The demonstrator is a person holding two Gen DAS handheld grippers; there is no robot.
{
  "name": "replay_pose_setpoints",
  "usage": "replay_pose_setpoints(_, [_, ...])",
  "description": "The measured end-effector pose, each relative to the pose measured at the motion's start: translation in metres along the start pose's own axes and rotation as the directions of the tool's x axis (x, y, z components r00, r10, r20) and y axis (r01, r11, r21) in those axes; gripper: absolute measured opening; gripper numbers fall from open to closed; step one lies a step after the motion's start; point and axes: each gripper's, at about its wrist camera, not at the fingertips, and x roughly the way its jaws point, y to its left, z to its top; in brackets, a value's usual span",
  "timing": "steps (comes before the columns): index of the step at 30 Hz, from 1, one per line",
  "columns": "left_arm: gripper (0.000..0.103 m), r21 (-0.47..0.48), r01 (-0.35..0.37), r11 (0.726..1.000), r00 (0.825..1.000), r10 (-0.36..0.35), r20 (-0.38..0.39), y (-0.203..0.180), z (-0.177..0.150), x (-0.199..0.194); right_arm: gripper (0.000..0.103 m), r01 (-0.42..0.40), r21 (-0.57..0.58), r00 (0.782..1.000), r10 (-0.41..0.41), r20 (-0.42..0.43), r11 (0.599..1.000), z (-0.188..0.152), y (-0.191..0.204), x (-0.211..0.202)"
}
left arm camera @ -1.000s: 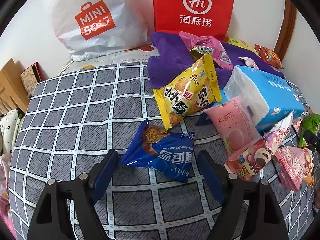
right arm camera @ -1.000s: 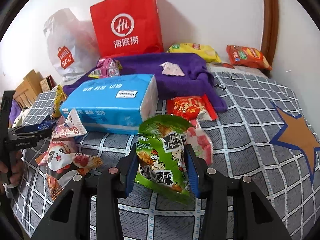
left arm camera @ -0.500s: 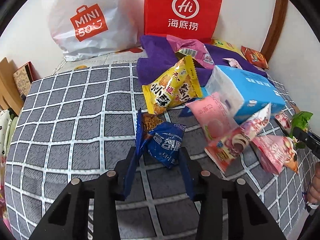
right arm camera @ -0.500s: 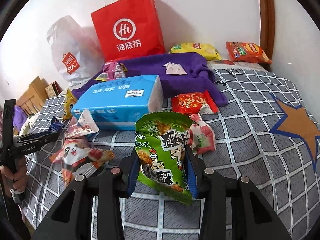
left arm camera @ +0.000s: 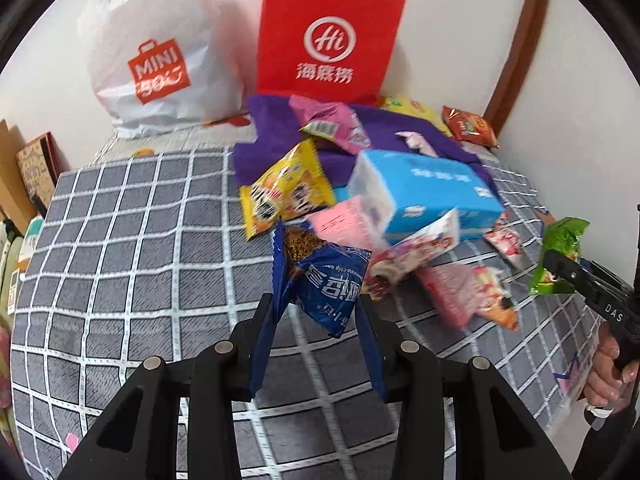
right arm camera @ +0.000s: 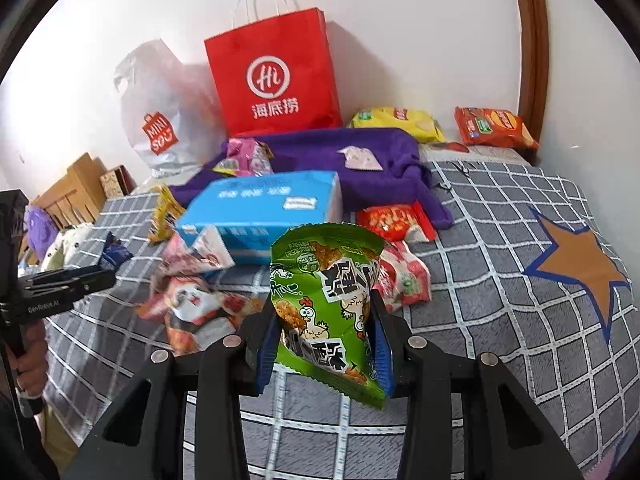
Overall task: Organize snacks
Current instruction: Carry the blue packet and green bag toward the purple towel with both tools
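My left gripper [left arm camera: 316, 344] is shut on a blue cookie packet [left arm camera: 324, 280], held off the checked bedspread [left arm camera: 132, 248]. My right gripper [right arm camera: 324, 344] is shut on a green chicken-print snack packet [right arm camera: 324, 300], also lifted; that packet [left arm camera: 558, 256] shows at the right of the left wrist view. Loose snacks lie beyond: a yellow packet [left arm camera: 288, 188], a pink packet [left arm camera: 344, 224], a panda-print packet [right arm camera: 192, 308] and a red packet [right arm camera: 396, 220]. A red paper bag [left arm camera: 324, 40] and a white plastic bag [left arm camera: 156, 64] stand against the wall.
A blue tissue pack [left arm camera: 424, 192] lies among the snacks on a purple towel [right arm camera: 320, 152]. Yellow [right arm camera: 396, 120] and orange [right arm camera: 492, 128] chip bags sit by the wall and a wooden door frame [right arm camera: 532, 52]. Cardboard boxes [right arm camera: 80, 188] stand off the bed's left side.
The left jaws closed on the blue packet and lifted it off the bedspread. The right gripper rose with the green packet.
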Motion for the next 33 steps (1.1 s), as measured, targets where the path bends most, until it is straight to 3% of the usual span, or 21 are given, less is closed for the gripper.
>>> replay_pose_setpoints(9, [0.038, 0.025, 0.079, 0.997, 0.997, -0.079, 0.021, -0.03, 0.024, -0.012, 0.04, -0.019, -0.036, 0.999, 0.02, 0.028, 0.999, 0.021, 0.017, -0.015])
replay_pose_setpoints(16, [0.038, 0.053, 0.091, 0.994, 0.995, -0.093, 0.047, -0.05, 0.05, -0.014, 0.04, -0.031, -0.043, 0.999, 0.033, 0.043, 0.999, 0.048, 0.027, -0.01])
replay_pose_setpoints(33, [0.038, 0.093, 0.086, 0.992, 0.988, -0.097, 0.122, -0.063, 0.157, -0.011, 0.04, -0.071, -0.053, 0.994, 0.075, 0.083, 0.996, 0.175, 0.034, 0.022])
